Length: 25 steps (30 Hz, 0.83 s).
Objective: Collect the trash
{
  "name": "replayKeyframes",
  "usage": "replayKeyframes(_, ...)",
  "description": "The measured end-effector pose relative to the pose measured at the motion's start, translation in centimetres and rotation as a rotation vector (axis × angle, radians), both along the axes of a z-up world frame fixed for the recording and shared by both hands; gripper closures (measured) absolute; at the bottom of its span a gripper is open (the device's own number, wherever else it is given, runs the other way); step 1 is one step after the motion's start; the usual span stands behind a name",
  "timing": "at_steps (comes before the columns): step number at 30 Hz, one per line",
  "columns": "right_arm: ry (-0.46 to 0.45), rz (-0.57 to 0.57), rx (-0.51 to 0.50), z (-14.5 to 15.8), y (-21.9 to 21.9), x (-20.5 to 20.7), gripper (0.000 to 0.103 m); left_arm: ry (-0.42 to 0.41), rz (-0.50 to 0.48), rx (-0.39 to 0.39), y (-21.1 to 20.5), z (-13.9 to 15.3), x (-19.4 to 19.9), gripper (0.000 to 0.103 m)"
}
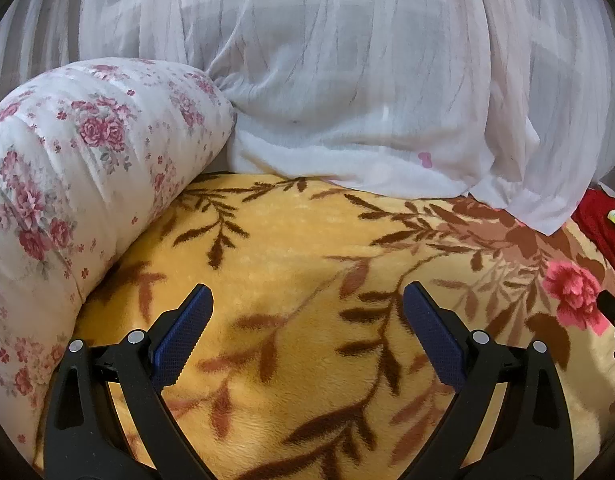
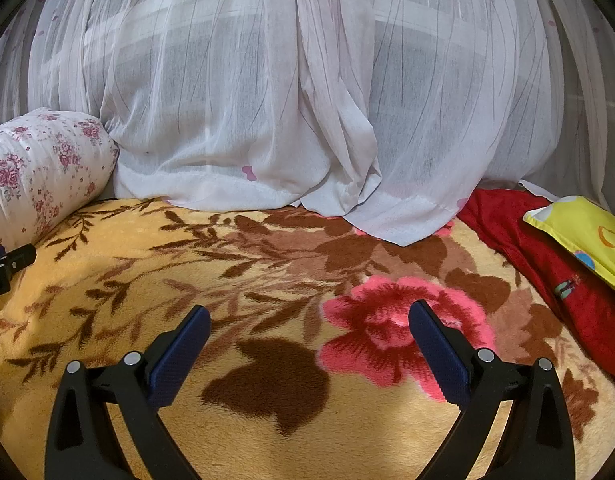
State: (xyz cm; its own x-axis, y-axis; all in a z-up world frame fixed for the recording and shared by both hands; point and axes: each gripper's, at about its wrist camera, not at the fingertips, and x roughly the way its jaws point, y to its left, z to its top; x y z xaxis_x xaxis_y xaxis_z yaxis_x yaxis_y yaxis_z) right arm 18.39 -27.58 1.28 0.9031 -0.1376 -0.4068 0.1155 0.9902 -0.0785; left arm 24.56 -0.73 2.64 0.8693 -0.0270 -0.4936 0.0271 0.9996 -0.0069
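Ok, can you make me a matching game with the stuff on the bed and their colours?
Things:
1. blanket
2. curtain
3. rolled quilt
4. small pillow

Colours:
A. yellow with circles
B. white with pink roses
C. orange-yellow with brown leaves and a pink flower
D. sheer white

Pairs: 1-C, 2-D, 3-B, 4-A

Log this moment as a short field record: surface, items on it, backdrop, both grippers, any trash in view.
surface: yellow floral blanket
left side: rose-print pillow
right side: red cloth with yellow cushion on it
backdrop: sheer white curtain, hem resting on the blanket
left gripper: open, empty
right gripper: open, empty
trash: none visible in either view
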Motion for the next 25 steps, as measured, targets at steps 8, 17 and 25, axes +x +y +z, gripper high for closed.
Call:
replayKeyframes(8,0.002,-0.002,0.000,-0.08,0.13,-0.15,0.005,-0.022,0.021,0.007,0.23,0.12,-0.21,0.010)
replayKeyframes(17,0.003,-0.003,0.005,-0.19,0.14,-0.25,0.005,-0.066,0.031,0.038,0.00,0.59,-0.61,0.010)
replayKeyframes(25,0.003,-0.002,0.005,-0.21,0.11,-0.24,0.005,-0.037,0.021,0.020,0.17,0.39,-0.40,0.010)
